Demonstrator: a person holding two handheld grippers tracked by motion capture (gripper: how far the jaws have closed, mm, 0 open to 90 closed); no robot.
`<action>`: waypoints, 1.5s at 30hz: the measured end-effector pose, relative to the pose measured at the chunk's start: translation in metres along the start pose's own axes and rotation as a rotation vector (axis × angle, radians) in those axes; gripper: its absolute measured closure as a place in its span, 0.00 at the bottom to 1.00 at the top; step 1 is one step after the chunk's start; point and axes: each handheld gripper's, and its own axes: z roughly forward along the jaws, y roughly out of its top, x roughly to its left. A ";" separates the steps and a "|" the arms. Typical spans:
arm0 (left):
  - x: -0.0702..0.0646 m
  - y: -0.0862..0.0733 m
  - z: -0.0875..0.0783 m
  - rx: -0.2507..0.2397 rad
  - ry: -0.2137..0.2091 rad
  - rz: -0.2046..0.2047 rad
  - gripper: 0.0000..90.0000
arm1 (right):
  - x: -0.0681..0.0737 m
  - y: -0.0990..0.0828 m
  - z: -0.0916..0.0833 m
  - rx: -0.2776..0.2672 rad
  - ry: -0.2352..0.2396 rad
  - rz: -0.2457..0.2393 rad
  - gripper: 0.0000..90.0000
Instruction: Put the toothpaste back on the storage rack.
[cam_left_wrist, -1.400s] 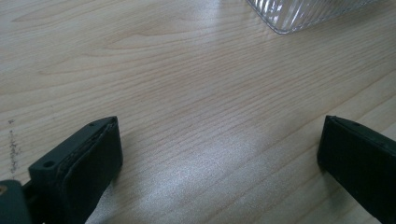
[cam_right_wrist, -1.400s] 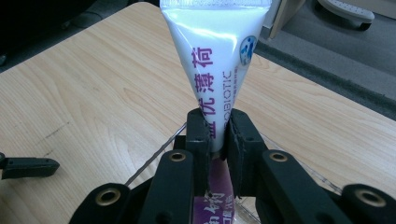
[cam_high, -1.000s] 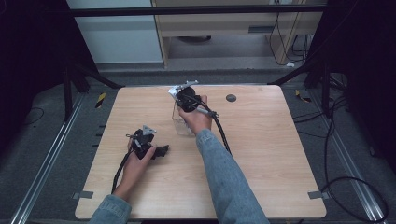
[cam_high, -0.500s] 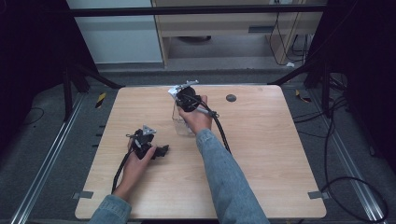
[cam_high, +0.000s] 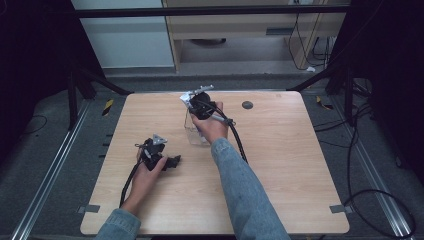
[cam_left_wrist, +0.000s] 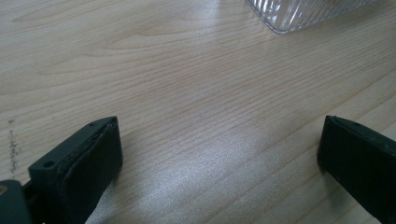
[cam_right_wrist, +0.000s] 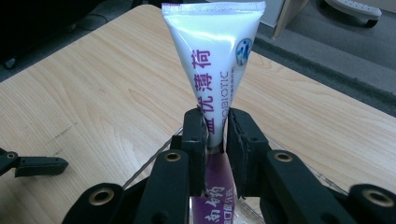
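Observation:
A white and purple toothpaste tube (cam_right_wrist: 215, 56) stands upright with its crimped end up, and its lower part reaches into a clear plastic container (cam_high: 196, 134). My right gripper (cam_right_wrist: 216, 122) is shut on the tube's middle; its jaws have just eased open slightly, with the tube still between the pads. From above, this right gripper (cam_high: 194, 106) sits over the container near the table's far middle. My left gripper (cam_high: 171, 161) rests on the wood at the near left, jaws wide open and nothing between them. The container's ribbed corner (cam_left_wrist: 303, 14) lies ahead of it.
A small black disc (cam_high: 247, 105) lies on the wooden table (cam_high: 280, 170) to the right of the container. Black frame bars and cables surround the table on the floor. The left gripper's jaw tip (cam_right_wrist: 32, 164) shows at the left edge of the right gripper view.

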 end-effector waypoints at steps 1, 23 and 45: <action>0.000 0.000 0.000 0.000 0.000 0.000 0.00 | 0.000 0.000 -0.001 -0.002 0.001 0.001 0.85; 0.000 0.000 0.000 0.000 0.000 0.000 0.00 | -0.004 0.002 -0.034 -0.030 0.010 0.002 0.85; 0.000 0.000 0.000 0.000 0.000 0.000 0.00 | -0.023 -0.013 -0.066 -0.037 0.024 0.054 0.60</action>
